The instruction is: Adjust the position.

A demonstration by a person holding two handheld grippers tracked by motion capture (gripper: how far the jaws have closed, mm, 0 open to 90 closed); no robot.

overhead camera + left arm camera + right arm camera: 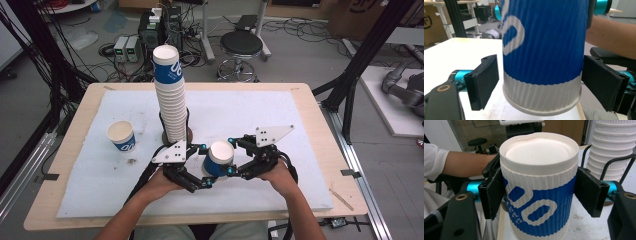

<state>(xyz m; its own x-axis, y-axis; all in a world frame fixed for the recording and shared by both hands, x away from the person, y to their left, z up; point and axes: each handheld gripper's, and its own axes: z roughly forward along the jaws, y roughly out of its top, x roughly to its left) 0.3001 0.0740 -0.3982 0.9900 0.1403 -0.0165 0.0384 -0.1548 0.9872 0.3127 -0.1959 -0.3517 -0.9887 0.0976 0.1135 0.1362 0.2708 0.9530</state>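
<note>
White foam sheeting covers most of the wooden table (60, 200), and on it, towards the far middle, stands a tall stack of cups (170, 97), ribbed white paper with a blue band on the topmost one, rising from a dark wire holder (188, 116). Left of the stack, well apart from it, a single cup (122, 136) stands upright with its mouth open to the ceiling. Nearer the person, just right of the stack's foot, a blue and white paper cup (219, 159) is held between two sets of tongs. The right tongs (233, 156) come in from the right and clasp it near the rim: in the right gripper view both black pads (492, 192) press against the ribbed wall of this cup (539, 195), one on either side, so these tongs are closed on it and carry it upright. The left tongs (204, 166) come in from the left, lower down. In the left gripper view their pads (485, 81) stand on either side of the cup's lower part (544, 62); the left pad shows a narrow gap to the wall, while the right pad sits right at the cup's edge, so these tongs are open around it and not clamped. The cup's base appears to hang a little above the table there.
</note>
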